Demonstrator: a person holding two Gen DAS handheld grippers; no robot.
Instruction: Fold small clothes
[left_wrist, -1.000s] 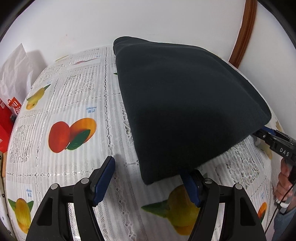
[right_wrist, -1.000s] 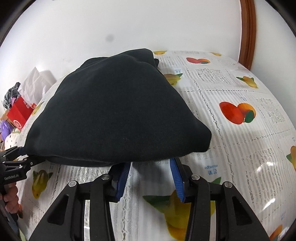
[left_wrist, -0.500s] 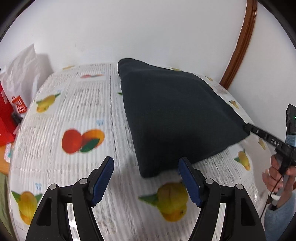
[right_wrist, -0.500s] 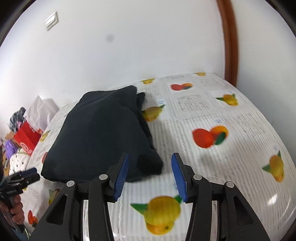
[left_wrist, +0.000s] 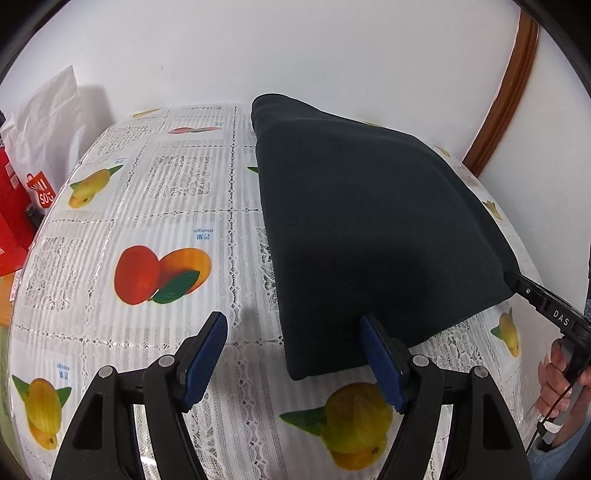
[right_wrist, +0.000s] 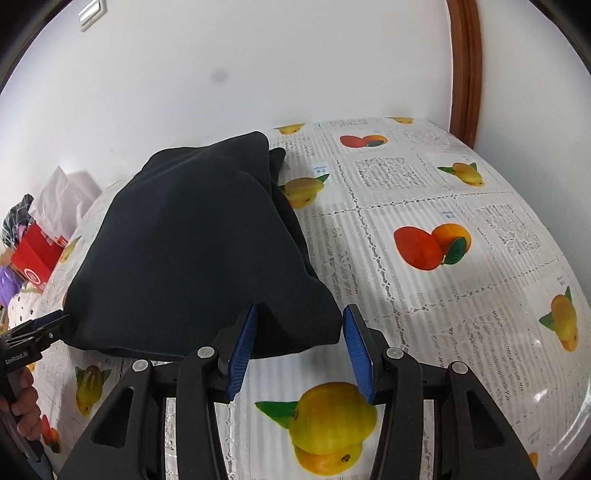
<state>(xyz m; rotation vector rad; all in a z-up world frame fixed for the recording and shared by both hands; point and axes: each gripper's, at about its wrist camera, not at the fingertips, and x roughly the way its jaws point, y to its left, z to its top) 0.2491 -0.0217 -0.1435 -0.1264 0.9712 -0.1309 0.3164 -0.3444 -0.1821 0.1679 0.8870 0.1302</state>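
Observation:
A dark folded garment lies on the fruit-print tablecloth. My left gripper stands open just above the cloth, and the garment's near corner lies loose between its blue pads. In the right wrist view the same garment spreads to the left. My right gripper is open around its other near corner, with a gap to the right pad. Each view also shows the other gripper at the garment's edge, the right gripper and the left gripper, each held by a hand.
A white paper bag and red boxes stand at the table's left end. A white wall runs behind the table, with a brown wooden frame at the right. Bare tablecloth spreads to the right of the garment.
Both grippers have drawn back and up from the garment's near edge. The cloth no longer drapes over their fingers and its corners now lie between open pads.

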